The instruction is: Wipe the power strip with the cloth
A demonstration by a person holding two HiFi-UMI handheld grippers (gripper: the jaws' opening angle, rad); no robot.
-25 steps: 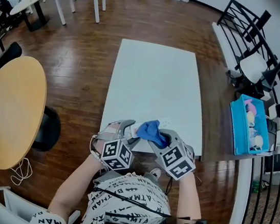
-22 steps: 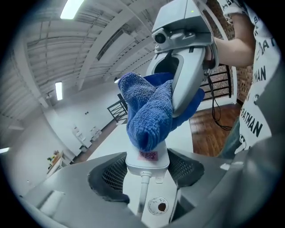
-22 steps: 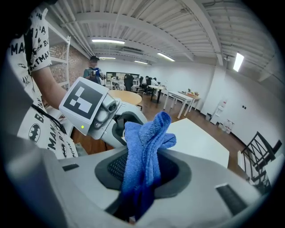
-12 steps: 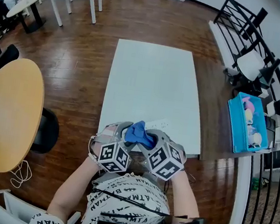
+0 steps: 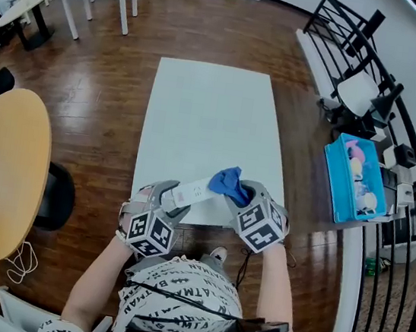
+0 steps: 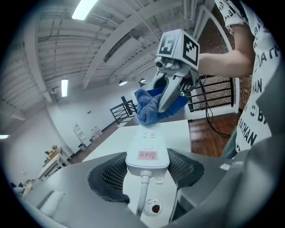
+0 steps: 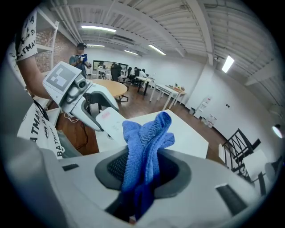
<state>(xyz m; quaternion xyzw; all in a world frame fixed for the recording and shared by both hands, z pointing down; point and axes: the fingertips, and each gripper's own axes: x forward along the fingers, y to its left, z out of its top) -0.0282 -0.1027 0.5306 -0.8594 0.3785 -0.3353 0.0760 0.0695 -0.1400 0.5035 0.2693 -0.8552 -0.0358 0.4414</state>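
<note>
power strip [image 5: 198, 191] in left tool [image 5: 173, 196], against cloth [image 5: 228, 181]

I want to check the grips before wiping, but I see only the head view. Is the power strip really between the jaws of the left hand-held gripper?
Observer: Yes. In the left gripper view both pads of the left hand-held gripper press the sides of the power strip, near its cable.
Operator: Is the cloth secure on the right?
Observer: The right gripper view shows the blue cloth pinched between the jaws of the right hand-held gripper, standing above them.
Operator: Anything on the strip's face?
Observer: A pink label, just beyond the left jaws.
</note>
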